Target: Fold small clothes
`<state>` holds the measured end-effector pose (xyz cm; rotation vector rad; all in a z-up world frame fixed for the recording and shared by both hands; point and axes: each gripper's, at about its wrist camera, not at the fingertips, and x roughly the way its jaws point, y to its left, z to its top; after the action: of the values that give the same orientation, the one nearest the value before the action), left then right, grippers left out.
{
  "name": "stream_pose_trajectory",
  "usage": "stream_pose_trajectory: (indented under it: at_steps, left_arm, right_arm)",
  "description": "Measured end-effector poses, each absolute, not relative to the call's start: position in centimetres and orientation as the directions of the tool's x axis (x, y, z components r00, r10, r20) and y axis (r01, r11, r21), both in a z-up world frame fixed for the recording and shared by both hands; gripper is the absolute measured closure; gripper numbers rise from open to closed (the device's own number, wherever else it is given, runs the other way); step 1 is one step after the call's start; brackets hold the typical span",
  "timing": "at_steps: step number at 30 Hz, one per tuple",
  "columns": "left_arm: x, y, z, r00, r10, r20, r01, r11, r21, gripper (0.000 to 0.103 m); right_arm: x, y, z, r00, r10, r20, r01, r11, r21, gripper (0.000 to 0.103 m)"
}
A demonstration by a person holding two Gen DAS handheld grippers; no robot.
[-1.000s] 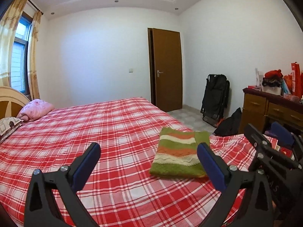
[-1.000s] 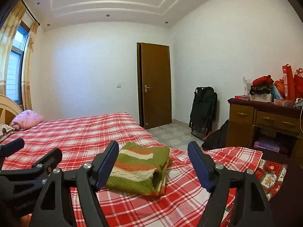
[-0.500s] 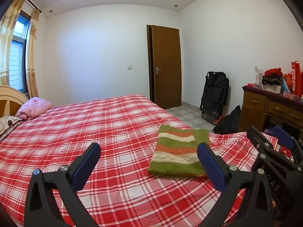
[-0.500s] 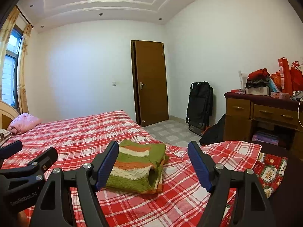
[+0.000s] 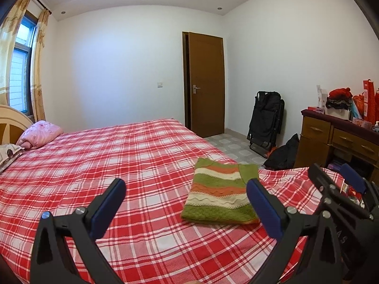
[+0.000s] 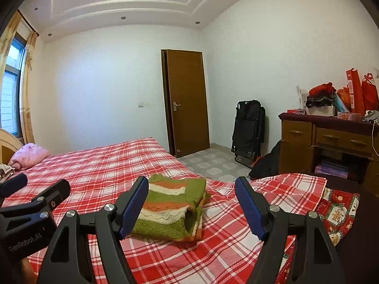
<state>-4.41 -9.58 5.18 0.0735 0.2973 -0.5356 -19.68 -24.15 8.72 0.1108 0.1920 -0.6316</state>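
A folded knit garment (image 5: 219, 193) striped green, orange and cream lies flat on the red plaid bed (image 5: 118, 165) near its right edge. In the right wrist view the same garment (image 6: 170, 208) shows its stacked layers on its right side. My left gripper (image 5: 187, 191) hovers open in front of and left of it, with nothing between its blue pads. My right gripper (image 6: 191, 195) is also open and empty, short of the garment and above the bed. Each gripper shows at the edge of the other's view: the right gripper (image 5: 336, 184), the left gripper (image 6: 38, 189).
A pink pillow (image 5: 39, 133) lies by the headboard at far left. A wooden dresser (image 6: 331, 142) piled with bags and clothes stands at right, a folded black chair (image 6: 248, 127) against the wall, a brown door (image 6: 187, 99) beyond. A patterned cloth (image 6: 338, 215) hangs off the bed corner.
Both views have shifted only slightly; the garment lies unmoved and both grippers stay open and empty.
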Motion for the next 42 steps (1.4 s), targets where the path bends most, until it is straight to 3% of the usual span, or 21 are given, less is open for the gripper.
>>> stream_pose_trajectory:
  at_steps: [42]
  left_arm:
    - [-3.65, -9.68, 4.69, 0.806, -0.49, -0.332, 0.513, 0.858, -0.022, 0.0]
  right_arm:
    - [-19.21, -24.43, 7.7, 0.785, -0.563, -0.259, 0.595, 0.802, 0.061, 0.027]
